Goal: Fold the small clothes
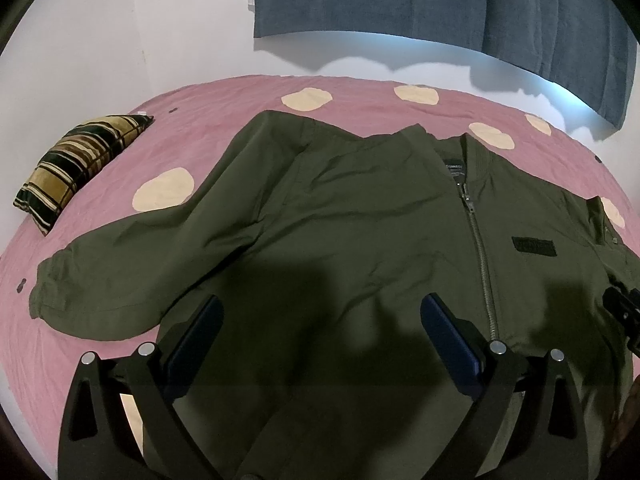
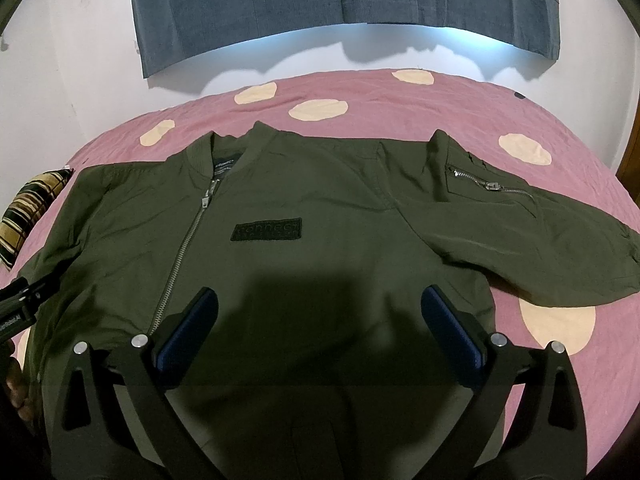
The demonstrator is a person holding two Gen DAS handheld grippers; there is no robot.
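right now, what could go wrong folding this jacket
Both sleeves lie spread wide, so a one-sided fold may drag the jacket crooked. The open left gripper and right gripper could snag the zipper. The slick fabric may slip from a shallow pinch.

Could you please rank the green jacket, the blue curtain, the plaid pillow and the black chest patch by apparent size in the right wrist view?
1. Green jacket, largest.
2. Blue curtain, though it hangs farther away and is cropped, so its true size is unsure.
3. Plaid pillow, partly cut off.
4. Black chest patch, smallest.
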